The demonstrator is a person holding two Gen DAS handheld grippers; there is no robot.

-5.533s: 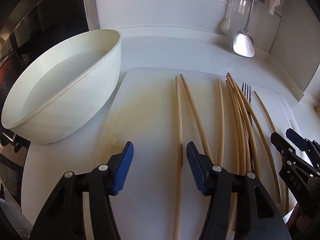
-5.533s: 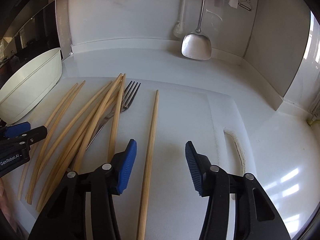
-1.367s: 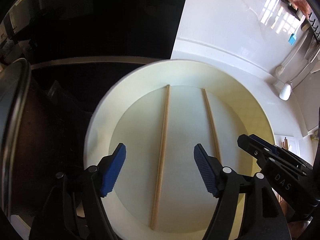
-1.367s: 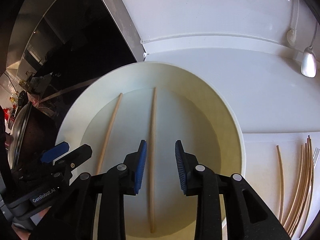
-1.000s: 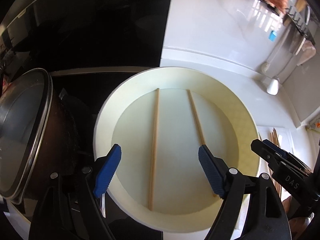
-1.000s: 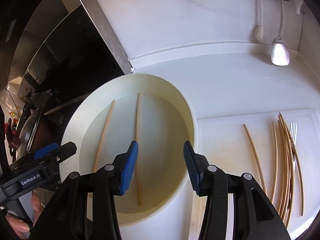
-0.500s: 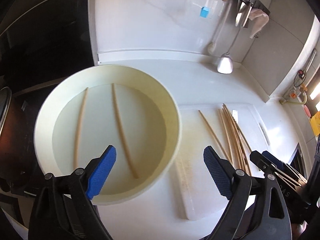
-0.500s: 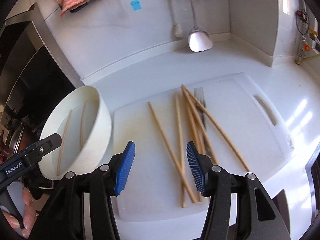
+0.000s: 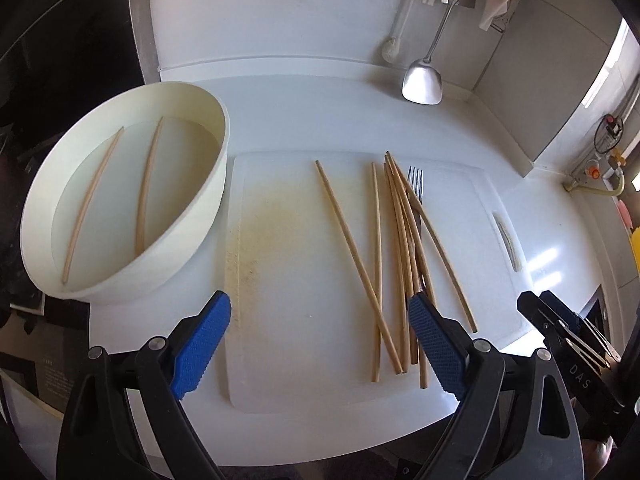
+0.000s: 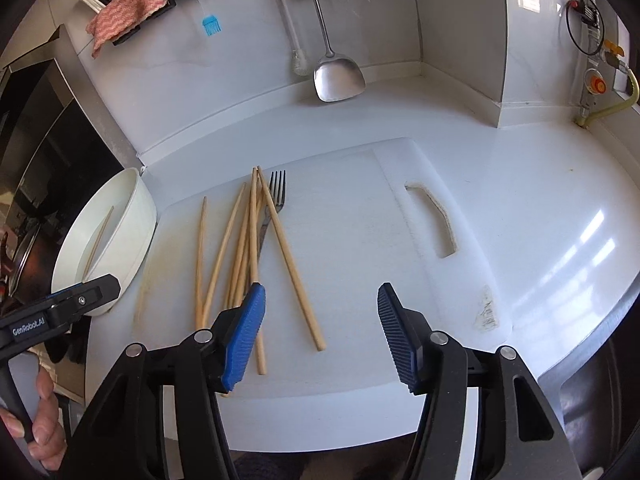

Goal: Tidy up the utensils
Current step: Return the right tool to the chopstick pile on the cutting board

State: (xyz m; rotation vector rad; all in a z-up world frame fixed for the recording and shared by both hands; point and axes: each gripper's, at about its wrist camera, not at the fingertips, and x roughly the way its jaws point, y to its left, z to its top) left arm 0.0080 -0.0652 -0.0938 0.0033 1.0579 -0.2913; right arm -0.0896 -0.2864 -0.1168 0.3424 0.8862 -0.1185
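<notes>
Several wooden chopsticks [image 9: 396, 248] lie fanned over a steel fork [image 9: 415, 184] on the white cutting board [image 9: 288, 280]. Two more chopsticks [image 9: 146, 184] rest in the cream bowl [image 9: 216, 184] at the board's left. My left gripper [image 9: 320, 340] hovers open over the board's near edge with nothing between its pads. The right gripper [image 10: 322, 336] hangs over the near ends of the chopsticks [image 10: 248, 248], beside the fork [image 10: 278, 188]. Its jaws are opening and hold nothing. The bowl [image 10: 136, 232] sits at the left, behind the left gripper's finger [image 10: 60, 304].
A steel spatula [image 10: 339, 76] and a white brush [image 10: 298, 64] hang against the back wall. A blue pastry brush [image 10: 211, 26] and a striped cloth [image 10: 128, 12] hang higher up. A dark cooktop [image 9: 60, 80] lies left of the bowl. The counter corner holds a gas pipe [image 10: 608, 108].
Both grippers have swung from above the bowl to the right and now hang over the cutting board. Both stand wider open than before. The two chopsticks stay in the bowl.
</notes>
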